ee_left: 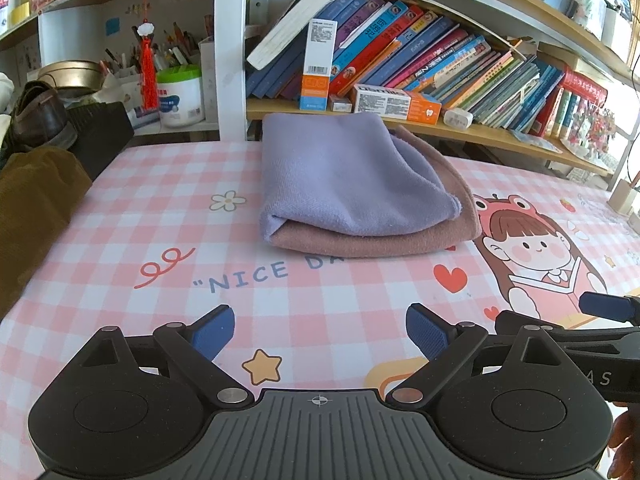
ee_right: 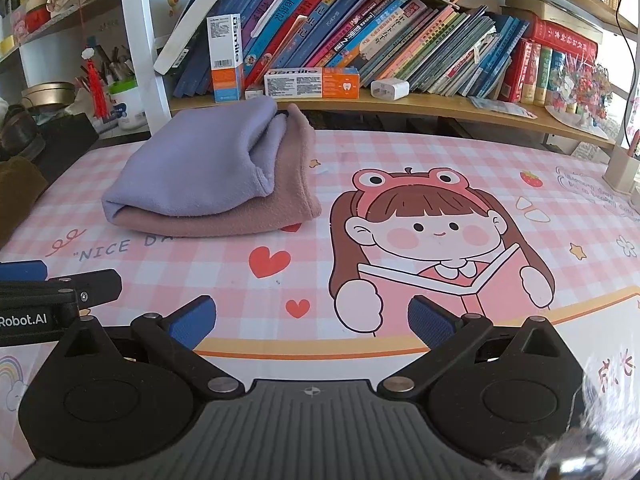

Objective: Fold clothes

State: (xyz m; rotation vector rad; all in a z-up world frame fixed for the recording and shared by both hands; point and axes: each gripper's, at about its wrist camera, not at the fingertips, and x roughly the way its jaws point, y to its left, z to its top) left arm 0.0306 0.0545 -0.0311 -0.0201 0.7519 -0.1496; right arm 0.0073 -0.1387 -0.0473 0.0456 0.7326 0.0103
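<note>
Left wrist view: both the left tool [ee_left: 320, 334] and right tool [ee_right: 312, 324] are spread wide, empty. Soft purple folded cloth [ee_left: 340, 176] sits on brown folded cloth [ee_left: 420, 236], far back on the pink checked counter [ee_left: 160, 208]. A bump could slide the top one off.

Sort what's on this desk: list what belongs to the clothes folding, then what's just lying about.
Job:
purple cloth, folded, lying on top
pink cloth, folded beneath it
left gripper and right gripper, both open, holding nothing

Lying about:
books
toothpaste boxes
white charger
brown shoe
</note>
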